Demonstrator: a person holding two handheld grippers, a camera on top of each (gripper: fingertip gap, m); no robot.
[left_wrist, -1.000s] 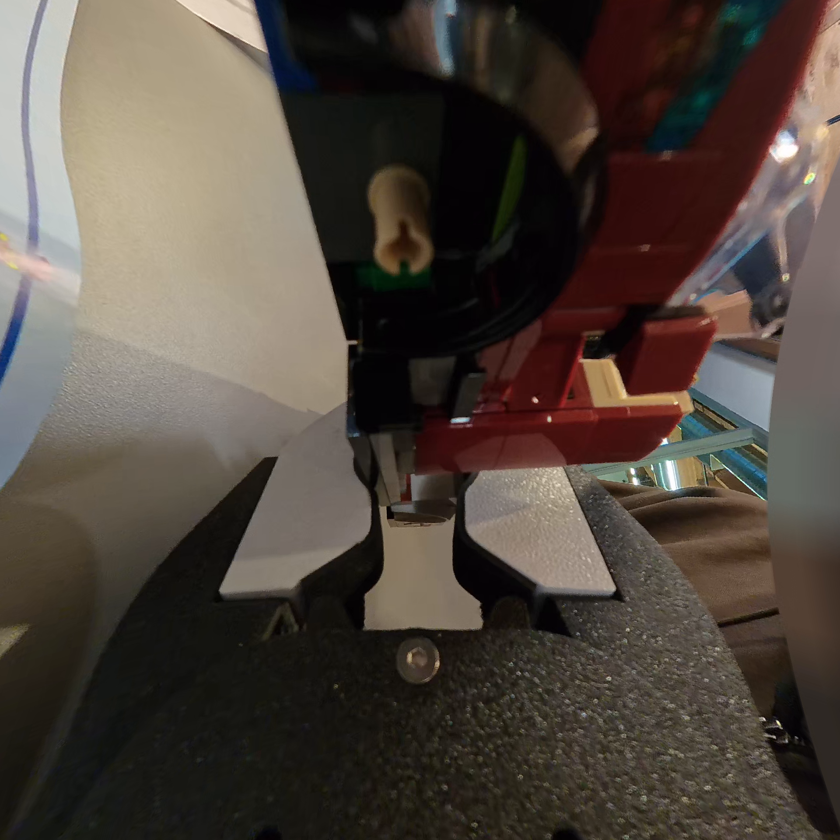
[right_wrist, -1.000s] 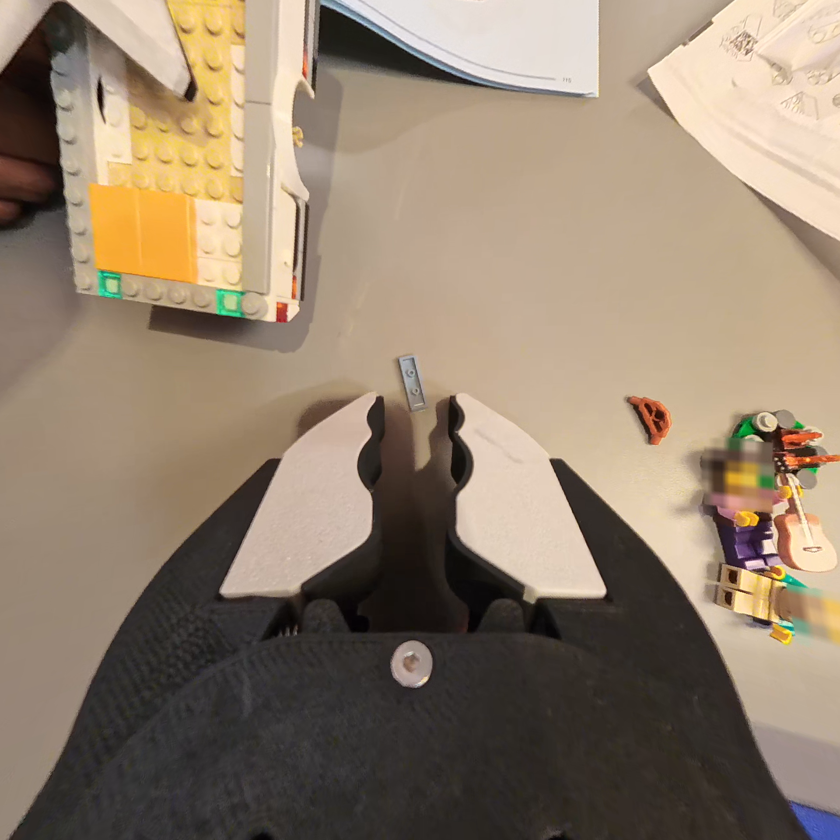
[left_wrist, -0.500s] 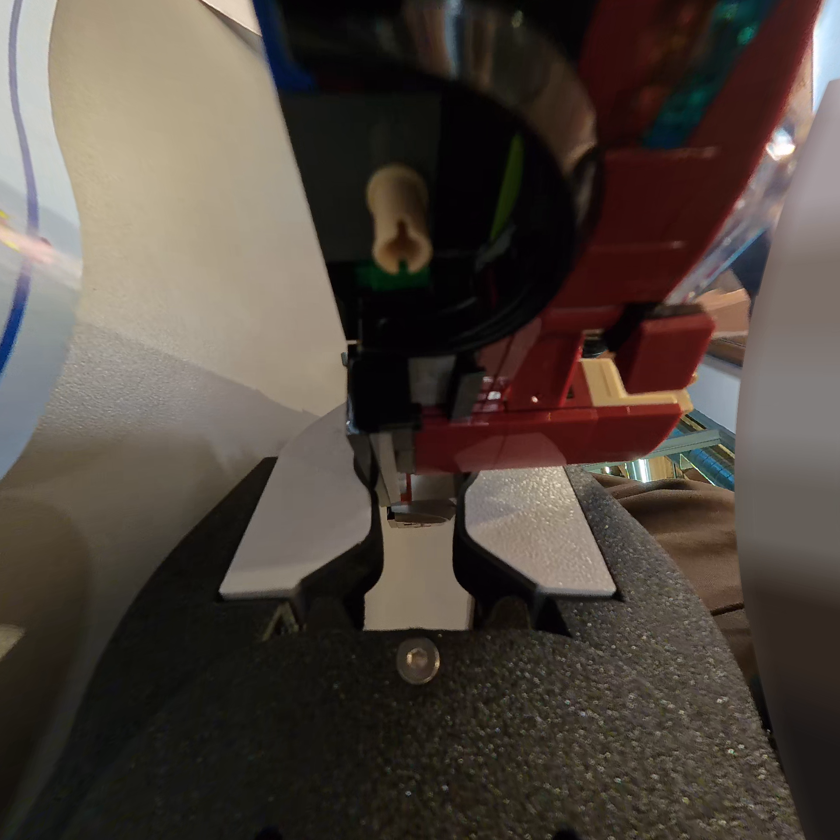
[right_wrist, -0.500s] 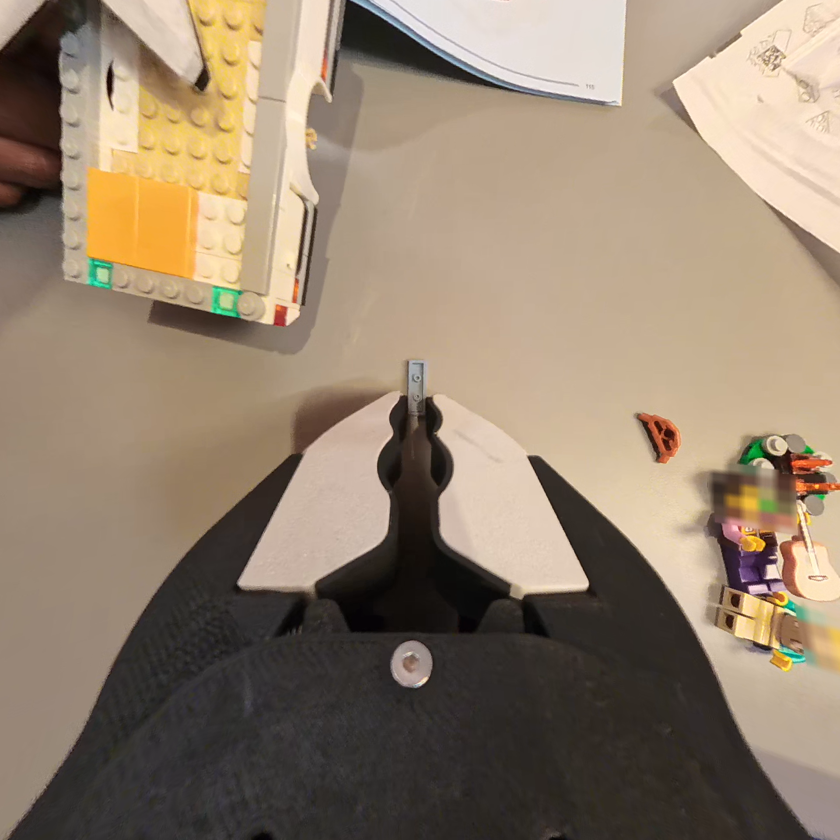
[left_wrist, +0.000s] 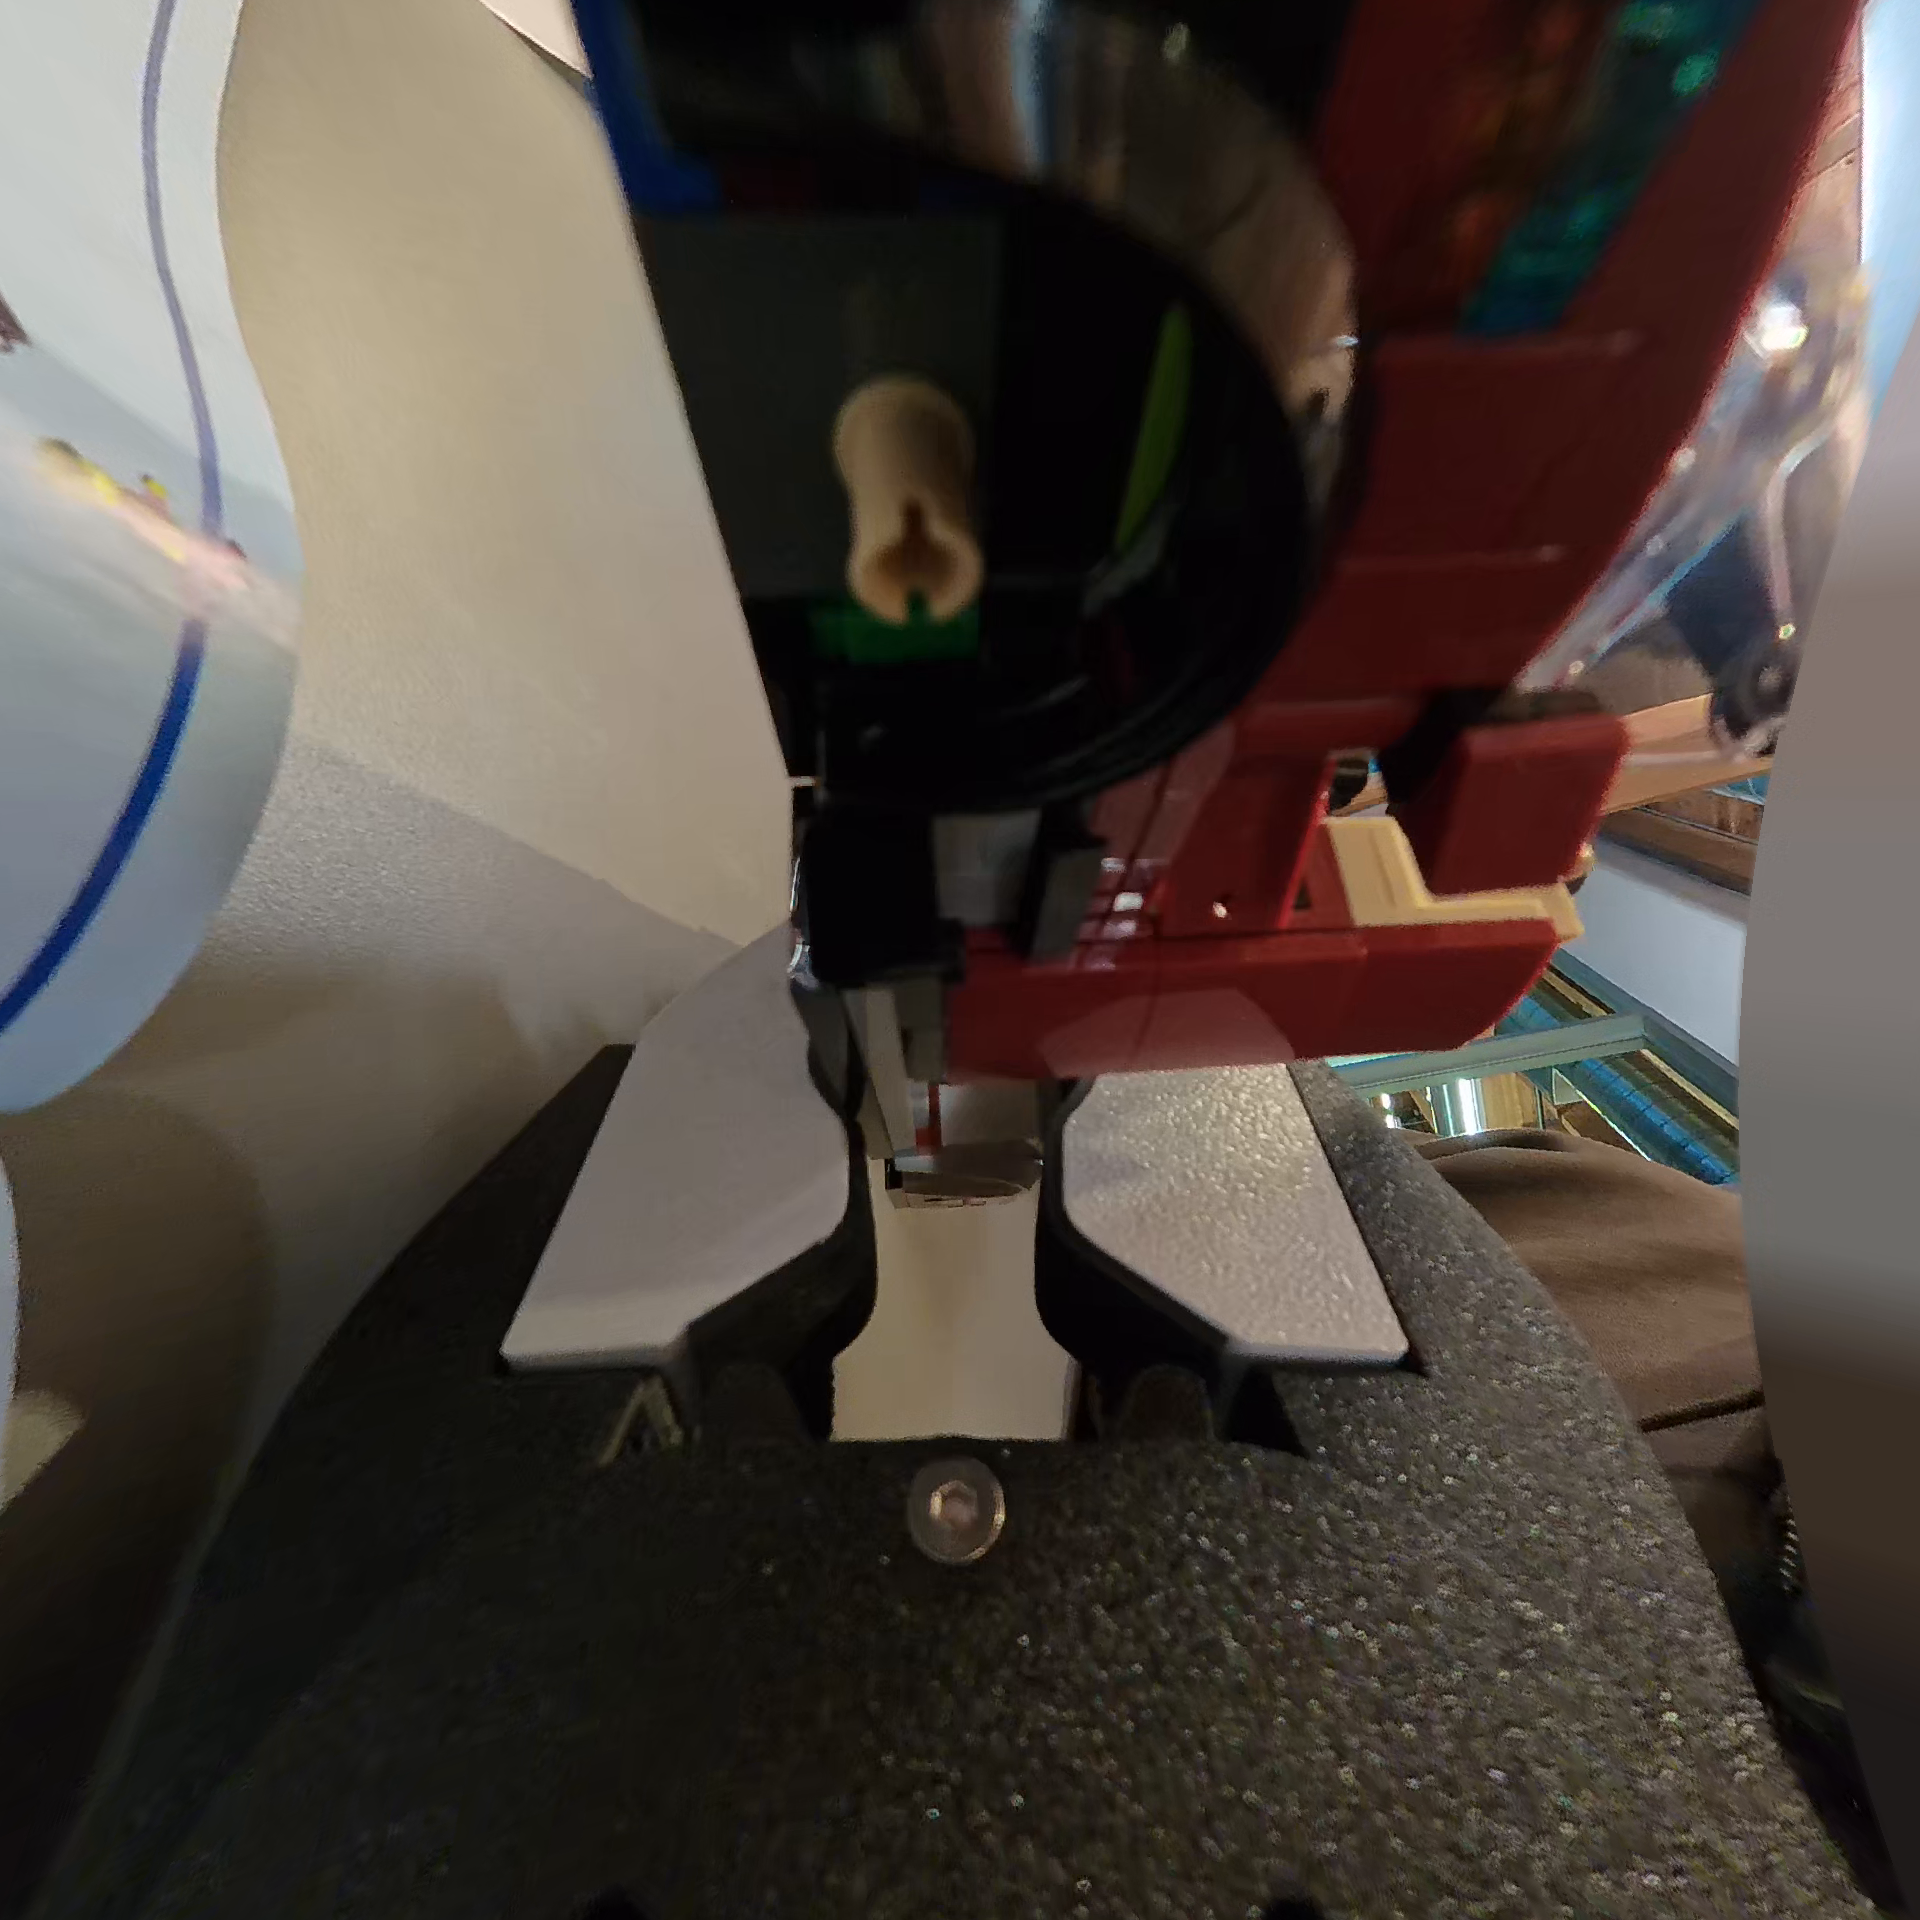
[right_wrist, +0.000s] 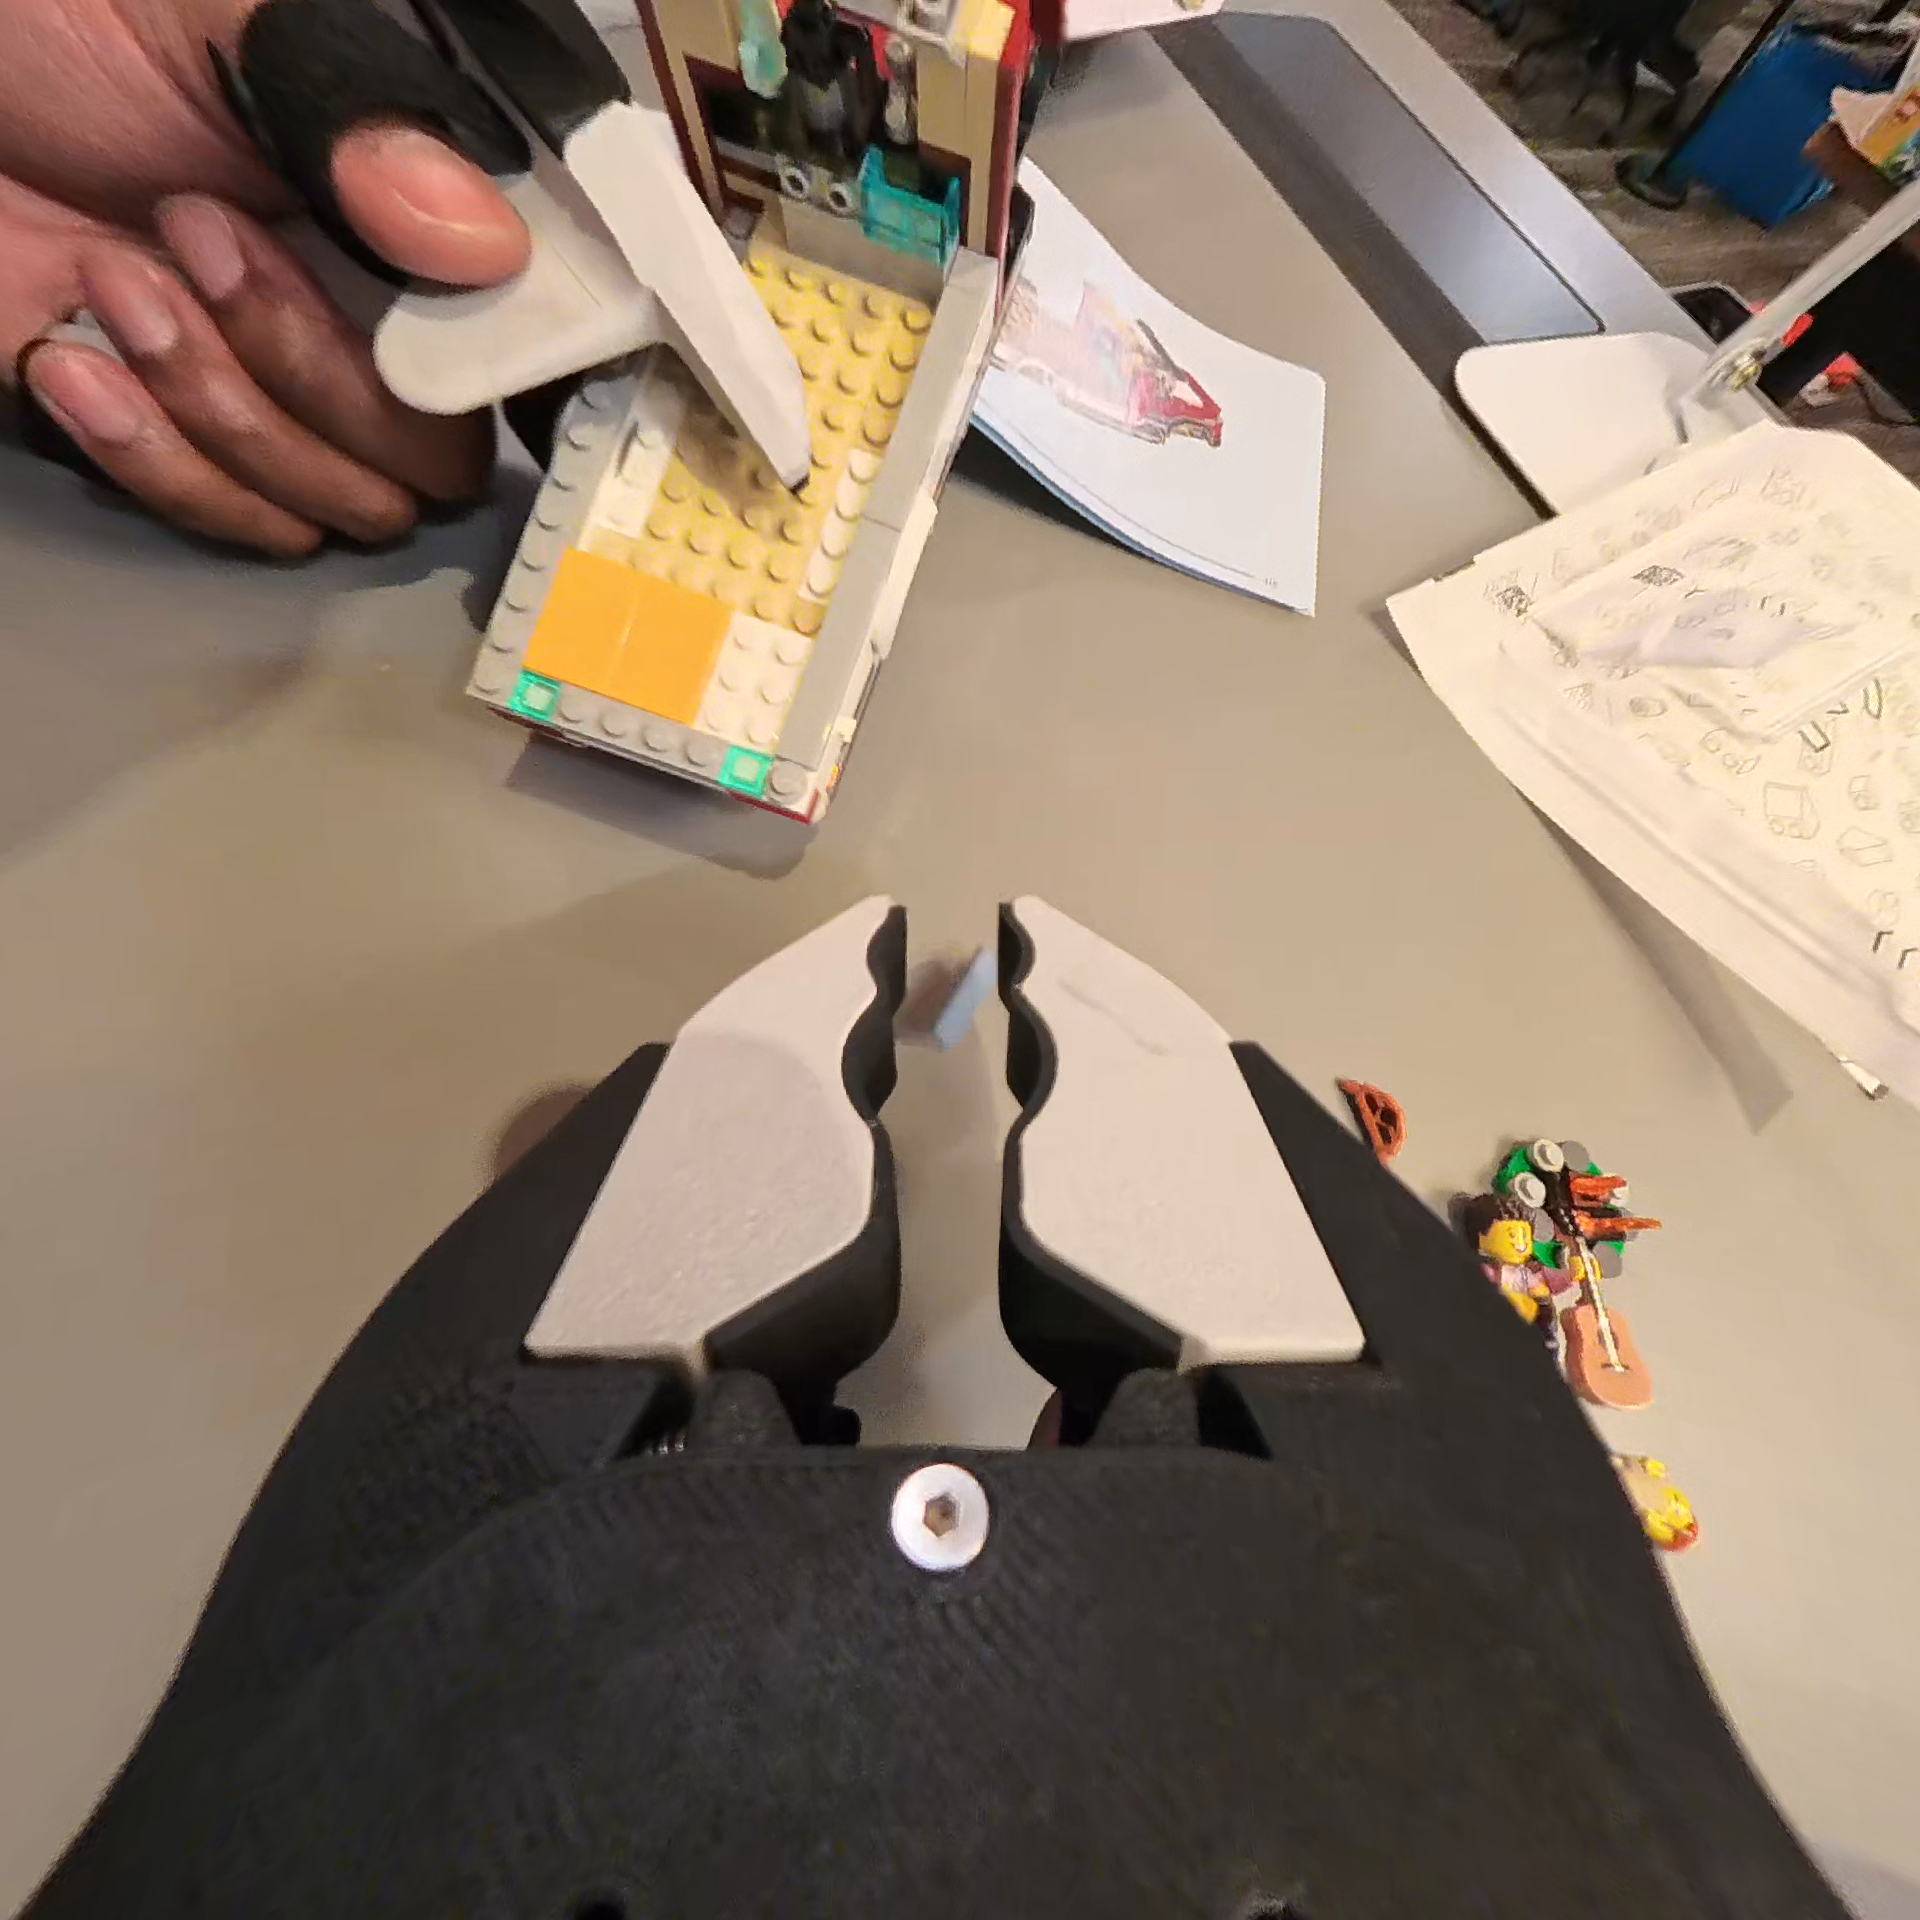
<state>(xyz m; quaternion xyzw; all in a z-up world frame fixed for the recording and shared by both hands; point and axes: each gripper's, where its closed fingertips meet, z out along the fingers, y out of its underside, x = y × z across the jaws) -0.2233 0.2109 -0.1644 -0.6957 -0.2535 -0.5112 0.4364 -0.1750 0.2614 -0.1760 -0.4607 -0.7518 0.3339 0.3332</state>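
Right tongs (right_wrist: 951, 925): released. A small grey plate (right_wrist: 961, 997) sits tilted and blurred between the tips. Daylight shows between it and the left pad, and I cannot tell whether it touches the right one, so I log it as not pinched. Judgement: a piece this thin and slick wants the pads square on its long edges, or it twists out.

Left tongs (left_wrist: 940, 1039): clenched on the brick model (left_wrist: 1247, 977). The right wrist view, ahead-left of the right tongs, shows one finger (right_wrist: 707, 343) lying inside the model (right_wrist: 727, 582) on the yellow studs. The other finger is outside, with a hand (right_wrist: 208, 343) behind.

The model is an open tray. It has a yellow studded floor and orange tiles at the near end. At the far end are a clear blue piece and a dark figure.

On the surface (right_wrist: 1143, 779), a booklet (right_wrist: 1143, 416) lies ahead-right and a printed sheet (right_wrist: 1714, 644) further right. Just right of the right tongs is a brown piece (right_wrist: 1377, 1117). Beyond it are a minifigure (right_wrist: 1527, 1257) and a toy guitar (right_wrist: 1610, 1361).
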